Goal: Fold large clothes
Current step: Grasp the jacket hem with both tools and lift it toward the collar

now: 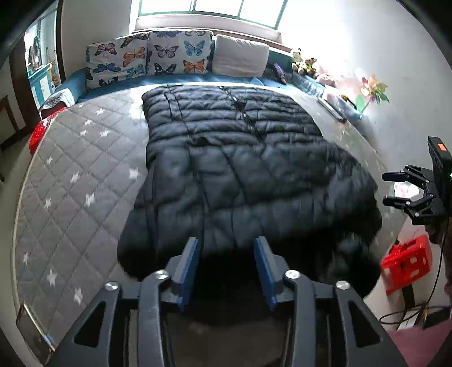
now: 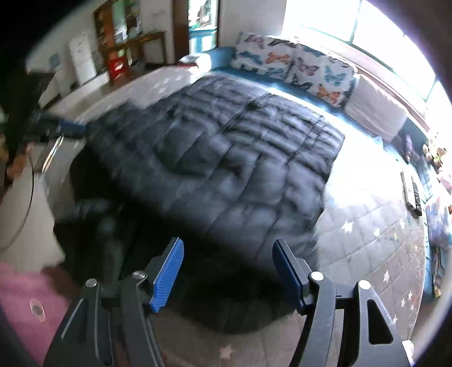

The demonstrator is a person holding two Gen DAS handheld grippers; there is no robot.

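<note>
Nearest me in the left wrist view, my left gripper (image 1: 227, 248) has its blue pads spread, released, nothing between them; they sit just over the near hem of the black puffer coat (image 1: 234, 158). In the right wrist view my right gripper (image 2: 227, 252) is released too, jaws wide, nothing pinched, hovering over the coat (image 2: 226, 158) at its near edge. That view is blurred. A pink sleeve (image 2: 25, 290) shows at 8 o'clock there.

The coat lies flat on the grey star-quilted bed cover (image 1: 70, 175), lengthwise from 6 toward 12 o'clock, zipper running up its middle, far hem squared off. Its near part is bunched and dark, possibly a hood or collar; I cannot tell.

In the left view the right gripper (image 1: 401, 189) also shows at 3 o'clock, off the coat, fingers apart. A red crate (image 1: 406, 262) sits at 4 o'clock, past the bed edge.

Farther, at 12 o'clock, two butterfly pillows (image 1: 149, 59) and a plain white pillow (image 1: 240, 55) stand against the blue headboard strip, under a bright window (image 1: 214, 8). Soft toys (image 1: 305, 63) at 1 o'clock.
</note>
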